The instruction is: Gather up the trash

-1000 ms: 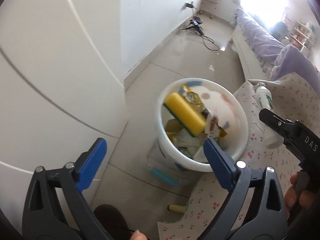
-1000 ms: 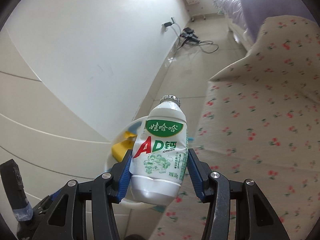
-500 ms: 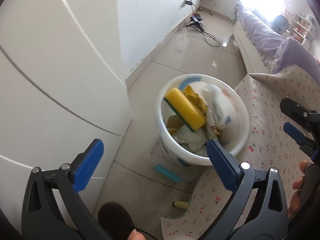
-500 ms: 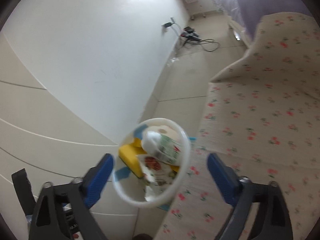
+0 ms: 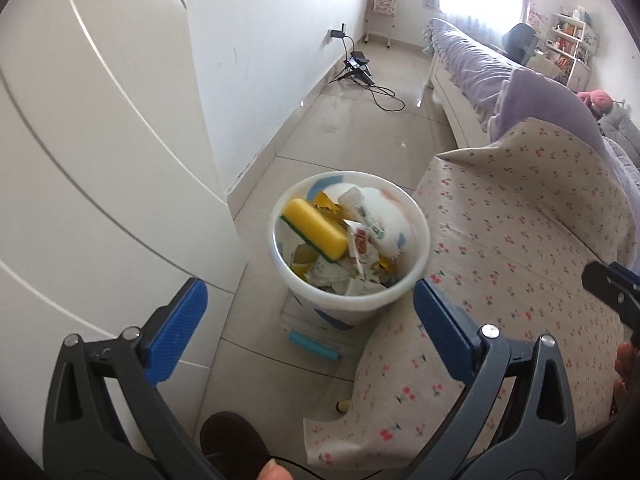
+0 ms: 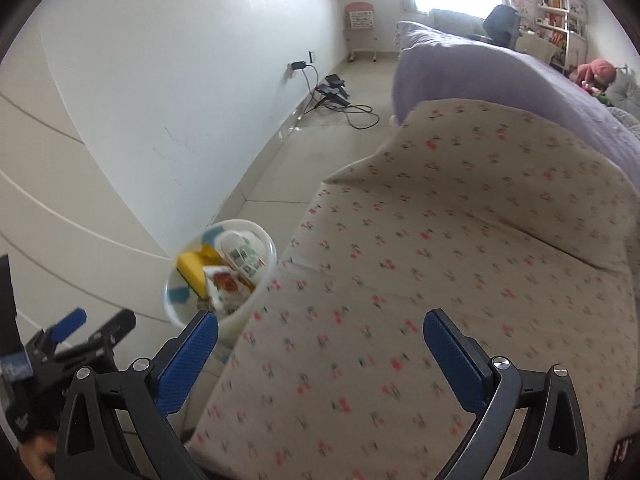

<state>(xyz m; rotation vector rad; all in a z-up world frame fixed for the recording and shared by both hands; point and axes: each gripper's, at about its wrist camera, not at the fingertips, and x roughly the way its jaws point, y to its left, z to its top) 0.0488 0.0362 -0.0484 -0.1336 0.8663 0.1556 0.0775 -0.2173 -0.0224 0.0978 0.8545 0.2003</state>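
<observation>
A white trash bucket (image 5: pixel 420 256) stands on the floor beside the bed and holds a yellow sponge (image 5: pixel 316 228), crumpled wrappers and a white drink bottle (image 5: pixel 366 212). In the right wrist view the same bucket (image 6: pixel 272 252) sits at lower left with the bottle (image 6: pixel 244 258) inside. My left gripper (image 5: pixel 310 326) hovers above and short of the bucket, open with nothing between its blue pads. My right gripper (image 6: pixel 320 354) is open and empty over the flowered bedspread (image 6: pixel 440 260). One black jaw of the right gripper (image 5: pixel 612 284) shows at the right edge of the left wrist view.
A white cabinet with curved grooves (image 5: pixel 92 160) stands left of the bucket. A small blue object (image 5: pixel 314 346) lies on the tile floor by the bucket's base. Cables and a power strip (image 5: pixel 360 70) lie farther along the wall. A purple blanket (image 6: pixel 500 76) covers the far bed.
My right gripper opened and let the drink bottle drop into the bucket, then drew back up over the bedspread. My left gripper also pulled back and up from the bucket.
</observation>
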